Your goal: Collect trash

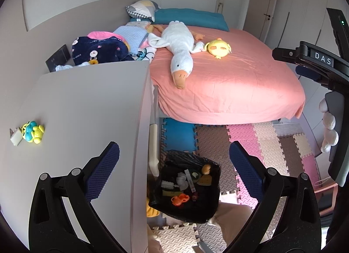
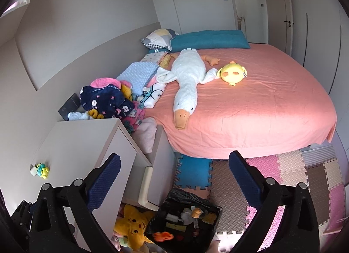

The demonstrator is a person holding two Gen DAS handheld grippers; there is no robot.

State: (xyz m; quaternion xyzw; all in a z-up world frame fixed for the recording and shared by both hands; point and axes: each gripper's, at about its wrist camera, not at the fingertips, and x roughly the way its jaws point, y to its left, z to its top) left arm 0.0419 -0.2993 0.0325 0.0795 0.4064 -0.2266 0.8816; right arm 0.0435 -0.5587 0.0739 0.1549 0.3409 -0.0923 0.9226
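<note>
Standing on floor: black plastic-lined trash bin [image 1: 185, 187] on the foam puzzle mats [image 1: 257, 139], paper scraps and an orange toy inside.
Beside bin: grey cabinet [image 1: 87, 122] carrying a small yellow-blue toy [image 1: 32, 132].
Behind: pink bed [image 2: 250, 111] with white goose plush [image 2: 187, 82].
Left gripper [image 1: 174, 170]: jaws wide apart, empty, tilted down over the bin.
Right gripper [image 2: 174, 176]: jaws apart, empty.

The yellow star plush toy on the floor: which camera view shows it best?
The right wrist view: the yellow star plush shows its face beside the black trash bag. The left wrist view shows only a yellow sliver.
</note>
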